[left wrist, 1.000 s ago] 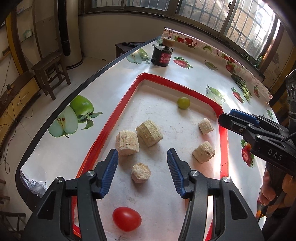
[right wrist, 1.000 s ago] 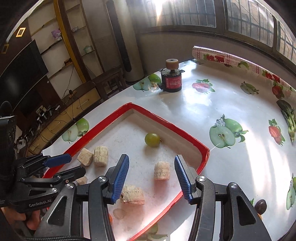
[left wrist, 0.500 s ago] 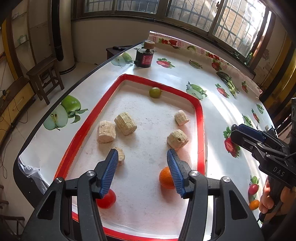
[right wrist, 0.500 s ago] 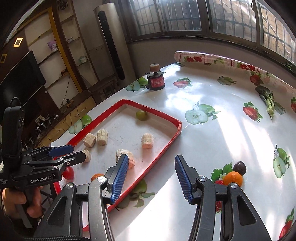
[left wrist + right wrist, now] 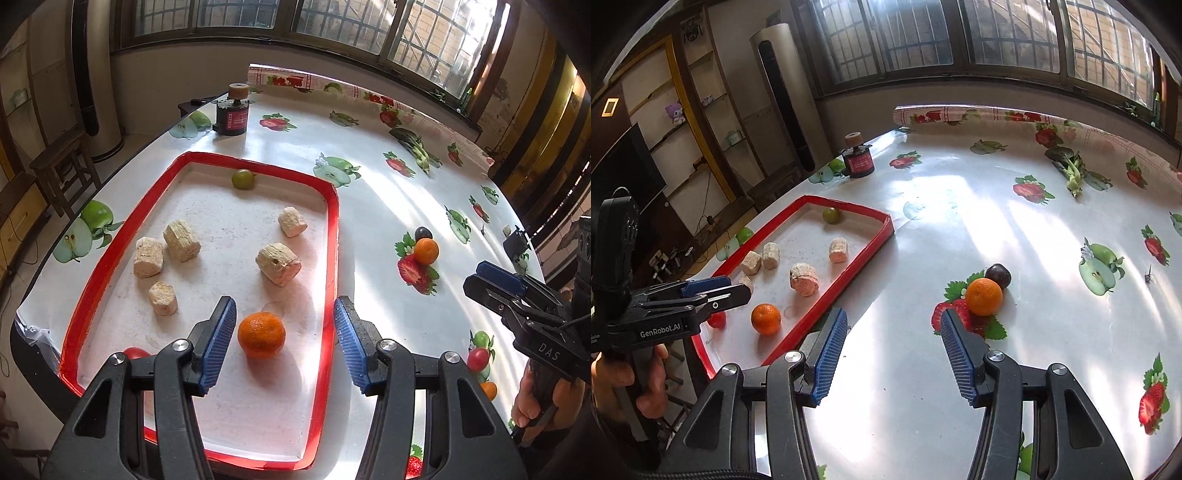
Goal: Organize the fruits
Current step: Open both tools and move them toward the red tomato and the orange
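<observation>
A red-rimmed tray [image 5: 334,236] [image 5: 860,254] holds an orange [image 5: 261,334] [image 5: 766,318], a green grape [image 5: 242,179] [image 5: 831,215], a red tomato [image 5: 135,353] [image 5: 716,320] and several beige cut chunks [image 5: 277,264]. On the tablecloth lie a second orange [image 5: 983,296] [image 5: 426,251] and a dark plum [image 5: 997,276] [image 5: 423,232]. My left gripper [image 5: 283,343] is open above the tray, the orange just beyond its tips. My right gripper [image 5: 892,352] is open and empty, above the cloth short of the second orange.
A dark jar with a cork lid [image 5: 232,114] [image 5: 857,157] stands at the far end of the table. A small red fruit [image 5: 477,359] and a small orange one [image 5: 488,389] lie near the right hand. The table edge runs left of the tray.
Both grippers have drawn back and swung right. The orange in the tray has come into view between the left fingers; the orange and plum on the cloth are now close before the right gripper.
</observation>
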### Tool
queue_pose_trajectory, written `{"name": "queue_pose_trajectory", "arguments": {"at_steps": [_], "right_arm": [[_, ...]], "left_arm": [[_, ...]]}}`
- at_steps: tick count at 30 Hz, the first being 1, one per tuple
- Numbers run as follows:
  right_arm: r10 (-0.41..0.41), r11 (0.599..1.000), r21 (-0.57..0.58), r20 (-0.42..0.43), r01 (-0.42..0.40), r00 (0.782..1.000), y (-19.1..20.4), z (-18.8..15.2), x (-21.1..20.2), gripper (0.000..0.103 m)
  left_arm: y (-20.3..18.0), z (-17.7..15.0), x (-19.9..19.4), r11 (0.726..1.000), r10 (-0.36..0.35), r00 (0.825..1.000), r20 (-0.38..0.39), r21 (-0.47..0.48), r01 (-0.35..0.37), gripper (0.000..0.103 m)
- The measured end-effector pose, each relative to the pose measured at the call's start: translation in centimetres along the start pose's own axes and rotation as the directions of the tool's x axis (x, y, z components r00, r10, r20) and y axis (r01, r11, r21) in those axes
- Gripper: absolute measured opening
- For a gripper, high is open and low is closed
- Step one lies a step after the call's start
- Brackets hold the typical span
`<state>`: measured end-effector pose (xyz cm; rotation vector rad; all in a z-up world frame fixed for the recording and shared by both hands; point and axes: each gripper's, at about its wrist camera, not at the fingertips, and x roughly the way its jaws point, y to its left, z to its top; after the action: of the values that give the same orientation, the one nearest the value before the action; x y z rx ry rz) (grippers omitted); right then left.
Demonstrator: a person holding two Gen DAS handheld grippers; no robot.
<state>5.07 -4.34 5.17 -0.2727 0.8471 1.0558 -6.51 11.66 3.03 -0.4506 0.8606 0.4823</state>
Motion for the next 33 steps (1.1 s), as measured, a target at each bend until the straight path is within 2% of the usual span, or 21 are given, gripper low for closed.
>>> {"name": "queue_pose_trajectory", "arguments": {"at_steps": [16,19,20,33], "right_arm": [[-0.129,0.986,0.107,0.005,0.128,0.992,-7.5,-4.8,-5.4,0.057],[-0.145,0.982,0.125,0.006,0.144,0.989,-8.5,-5.6,-6.2,0.057],[-0.151,0.98,0.13,0.005,0.149,0.989,-8.7,-5.8,-6.4,0.057],[-0.17,0.973,0.154,-0.033,0.173,0.985,-8.9,-10.9,-8.7,0.057]], "left_arm": [[-6.1,-1.1,0.6,0.992,-0.076,0.997,-0.035,0.095,0.079,0.053],[-7.1,-1.5,0.6,0.989,-0.088,0.995,-0.038,0.113,0.092,0.061],[-7.5,-1.6,0.7,0.988,-0.093,0.995,-0.039,0.118,0.097,0.063],[-12.4,-3.9,1.4,0.963,-0.166,0.981,-0.098,0.199,0.183,0.063]]}}
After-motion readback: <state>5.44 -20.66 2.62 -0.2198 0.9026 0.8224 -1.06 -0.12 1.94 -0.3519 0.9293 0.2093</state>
